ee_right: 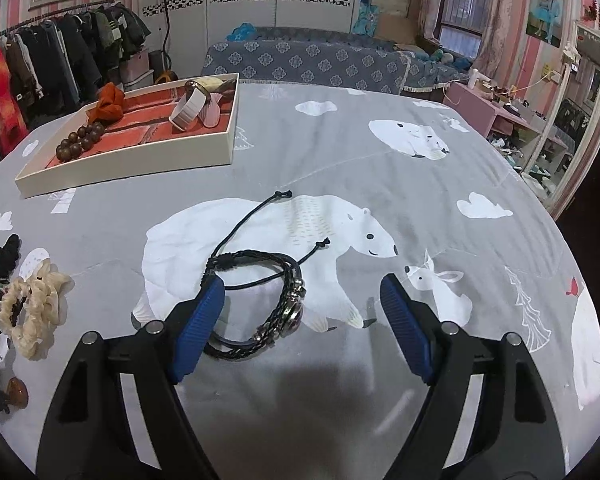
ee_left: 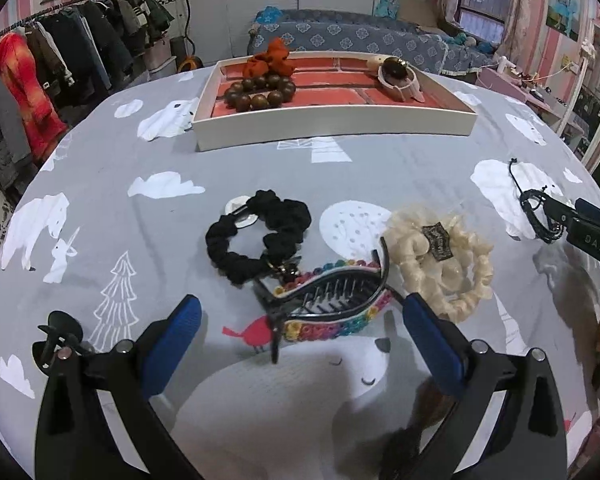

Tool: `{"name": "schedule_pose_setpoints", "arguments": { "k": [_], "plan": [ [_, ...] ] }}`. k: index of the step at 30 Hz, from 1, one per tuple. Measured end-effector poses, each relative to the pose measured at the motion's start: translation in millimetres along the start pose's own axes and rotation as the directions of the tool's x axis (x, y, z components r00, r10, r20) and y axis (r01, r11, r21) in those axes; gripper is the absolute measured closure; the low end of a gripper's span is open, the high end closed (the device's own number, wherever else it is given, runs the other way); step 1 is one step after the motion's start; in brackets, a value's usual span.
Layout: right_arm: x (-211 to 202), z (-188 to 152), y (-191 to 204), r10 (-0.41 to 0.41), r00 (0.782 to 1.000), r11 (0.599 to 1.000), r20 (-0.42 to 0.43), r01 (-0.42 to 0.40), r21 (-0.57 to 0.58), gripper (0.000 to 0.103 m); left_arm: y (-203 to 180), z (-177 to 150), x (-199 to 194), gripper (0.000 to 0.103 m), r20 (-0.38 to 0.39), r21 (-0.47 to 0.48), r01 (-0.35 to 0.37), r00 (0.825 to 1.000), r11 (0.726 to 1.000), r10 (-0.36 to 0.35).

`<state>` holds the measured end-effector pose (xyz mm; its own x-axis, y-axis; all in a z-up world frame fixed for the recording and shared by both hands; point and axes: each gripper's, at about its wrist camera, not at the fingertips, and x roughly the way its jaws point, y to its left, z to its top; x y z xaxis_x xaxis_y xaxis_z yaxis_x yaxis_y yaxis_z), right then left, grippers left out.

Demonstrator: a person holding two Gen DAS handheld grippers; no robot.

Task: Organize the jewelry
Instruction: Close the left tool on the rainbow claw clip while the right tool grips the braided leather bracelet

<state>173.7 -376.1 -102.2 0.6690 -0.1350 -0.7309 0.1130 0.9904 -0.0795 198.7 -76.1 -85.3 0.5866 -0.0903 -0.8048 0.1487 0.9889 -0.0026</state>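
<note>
Jewelry lies scattered on a grey bedspread (ee_right: 440,208) printed with polar bears. Nearest the right gripper (ee_right: 302,320), a black braided cord bracelet (ee_right: 268,304) with metal beads sits between its blue pads, which stand wide and do not yet press it; the left pad overlaps one edge of the loop. A good grip would likely pinch the thick beaded bundle rather than the thin loose cords, which could slip.

The left gripper (ee_left: 300,334) also stands wide, empty, hovering over a black hair claw (ee_left: 328,300) trimmed with rainbow beads. Just beyond lie a black scrunchie (ee_left: 256,236) and a cream scrunchie (ee_left: 440,260).

Farthest off, a white tray (ee_left: 336,124) with red compartments holds a wooden bead bracelet (ee_left: 260,92), an orange scrunchie (ee_left: 270,60) and a pale watch-like band (ee_left: 396,76).

Whether the claw touches the black scrunchie is unclear. A small brown object at the right view's lower left edge cannot be identified.
</note>
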Motion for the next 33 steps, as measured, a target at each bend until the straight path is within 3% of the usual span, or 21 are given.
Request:
{"name": "schedule_pose_setpoints", "arguments": {
  "k": [19,22,27,33],
  "plan": [
    [7,0,0,0.006,1.000,1.000,-0.025,-0.006,-0.003,0.031,-10,14,28,0.005,-0.054,-0.030,-0.013,0.998,0.999,0.011],
    [10,1,-1,0.010,0.999,1.000,-0.036,-0.010,-0.001,0.038,-12,16,31,0.006,-0.059,-0.028,-0.009,0.998,1.000,0.007],
    [12,-1,1,0.020,0.998,1.000,-0.051,-0.020,-0.004,0.054,-9,11,26,0.025,-0.047,-0.018,-0.010,0.999,1.000,0.009],
    [13,-4,2,0.028,0.998,1.000,-0.063,-0.028,-0.002,0.056,-2,3,16,0.036,-0.046,-0.017,0.013,0.999,1.000,-0.014]
  ]
}}
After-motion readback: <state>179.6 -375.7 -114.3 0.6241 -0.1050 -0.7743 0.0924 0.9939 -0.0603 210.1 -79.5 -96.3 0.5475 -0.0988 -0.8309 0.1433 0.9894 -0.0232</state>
